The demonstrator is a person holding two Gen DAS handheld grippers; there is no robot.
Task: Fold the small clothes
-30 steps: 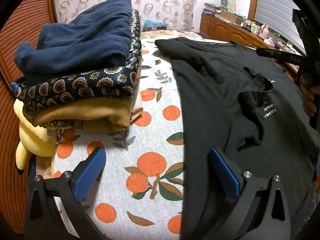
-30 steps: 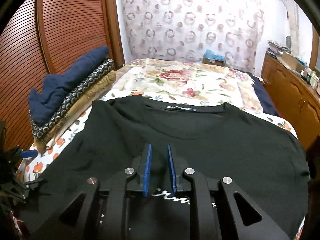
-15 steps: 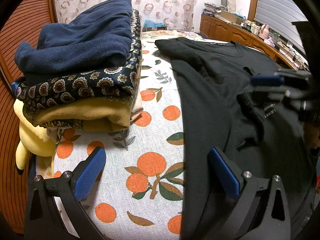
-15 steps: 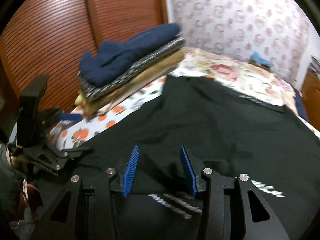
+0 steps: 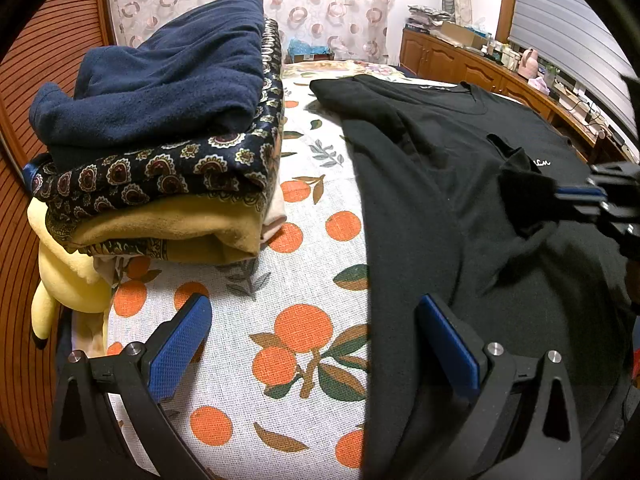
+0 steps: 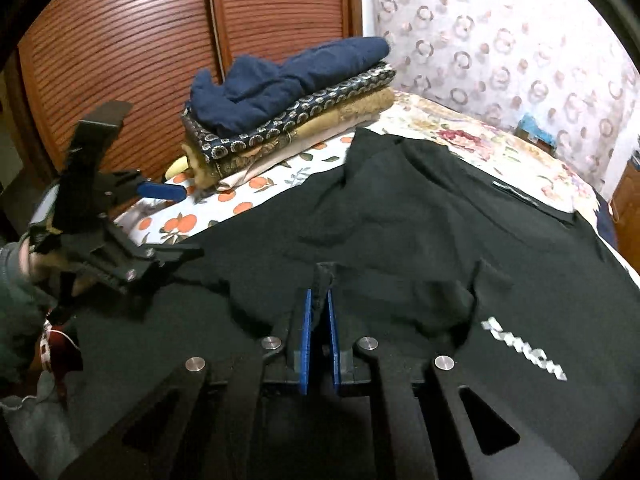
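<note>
Here, the right gripper [image 6: 319, 312] pinches a raised fold of the black T-shirt [image 5: 440, 184] spread across the bed [image 5: 280, 320], while the left gripper [image 5: 316, 344] waits wide open at its near edge. The fold looks just begun; next, that pinched cloth likely needs carrying across.

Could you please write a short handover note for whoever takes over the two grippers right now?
Right gripper: shut on a pinched fold of the black T-shirt, near its middle.
Left gripper: open, holding nothing, low over the shirt's edge and the orange-print sheet.
The shirt lies mostly spread on the bed; the fold is only begun.
The stack of folded clothes sits beside it.
Left: finish folding the shirt, then probably add it to the stack.
</note>
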